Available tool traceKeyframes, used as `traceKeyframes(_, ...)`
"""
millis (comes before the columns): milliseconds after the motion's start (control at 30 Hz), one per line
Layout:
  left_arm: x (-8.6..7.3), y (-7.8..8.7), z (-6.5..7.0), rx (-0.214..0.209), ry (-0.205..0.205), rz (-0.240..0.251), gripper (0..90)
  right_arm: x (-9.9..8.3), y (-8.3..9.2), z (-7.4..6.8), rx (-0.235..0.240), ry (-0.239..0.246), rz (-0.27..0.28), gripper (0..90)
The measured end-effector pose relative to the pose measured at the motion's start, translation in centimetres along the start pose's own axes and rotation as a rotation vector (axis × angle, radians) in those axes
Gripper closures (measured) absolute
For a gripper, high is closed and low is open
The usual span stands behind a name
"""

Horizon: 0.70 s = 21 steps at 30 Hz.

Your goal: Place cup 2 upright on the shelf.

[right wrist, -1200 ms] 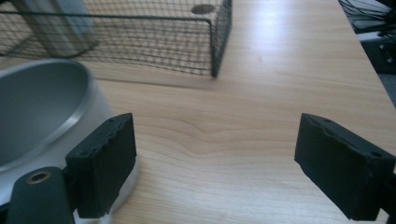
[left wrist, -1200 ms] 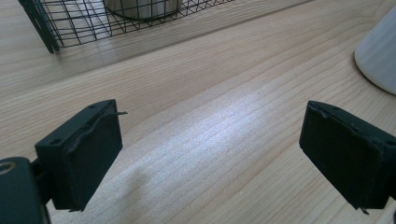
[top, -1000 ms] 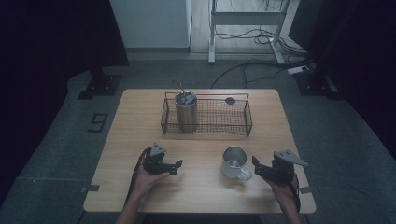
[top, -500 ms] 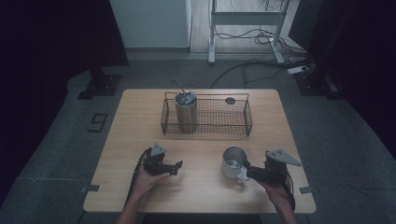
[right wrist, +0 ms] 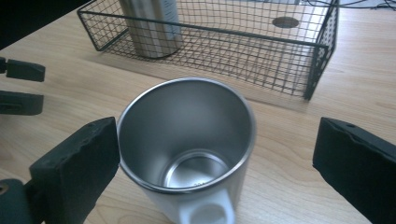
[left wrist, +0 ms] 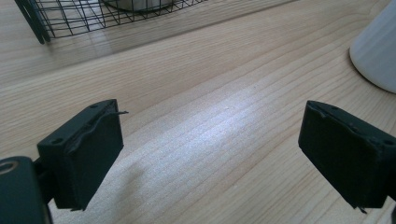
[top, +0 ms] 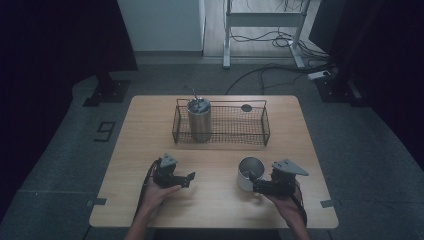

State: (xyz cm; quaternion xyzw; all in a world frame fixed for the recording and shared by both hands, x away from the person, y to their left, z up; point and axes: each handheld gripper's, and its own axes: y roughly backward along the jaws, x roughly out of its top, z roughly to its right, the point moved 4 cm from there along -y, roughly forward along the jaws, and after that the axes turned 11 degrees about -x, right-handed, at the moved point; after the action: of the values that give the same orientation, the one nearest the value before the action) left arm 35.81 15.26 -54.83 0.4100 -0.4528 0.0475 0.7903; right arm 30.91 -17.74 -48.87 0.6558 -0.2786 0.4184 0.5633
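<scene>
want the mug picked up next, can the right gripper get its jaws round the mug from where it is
Probably yes. The right gripper is open, its jaws just widened, and the mug stands upright between them: the left pad at its rim, the right pad well clear, nothing between.

A wire basket (top: pixel 265 131) sits at the far middle of the wooden table (top: pixel 150 125). In its left end stands a steel canister (top: pixel 199 123), upright, lid on. A dark disc (top: pixel 246 107) shows at the basket's far right. Cables (top: pixel 265 70) trail across the floor beyond.

One mug (top: pixel 248 172); one wire basket (top: pixel 265 131); one steel canister (top: pixel 199 120); two grippers
</scene>
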Motion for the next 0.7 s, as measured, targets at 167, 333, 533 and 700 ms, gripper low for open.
traceKeyframes(167,0.0,0.0,0.1,-0.004,0.0,0.0,6.4,0.1,-0.2,-0.8,0.011,0.012,-0.006,0.0)
traceKeyframes(333,0.0,0.1,0.0,-0.005,0.0,0.0,6.4,0.1,-0.8,-1.5,0.019,0.029,-0.021,0.0)
traceKeyframes(533,0.0,0.0,0.1,-0.005,0.003,0.001,6.4,0.0,-1.5,-2.2,0.016,0.059,-0.04,0.0)
traceKeyframes(700,-0.1,-0.1,0.1,-0.005,0.001,-0.003,6.4,-0.1,-1.9,-2.3,0.009,0.067,-0.05,0.0)
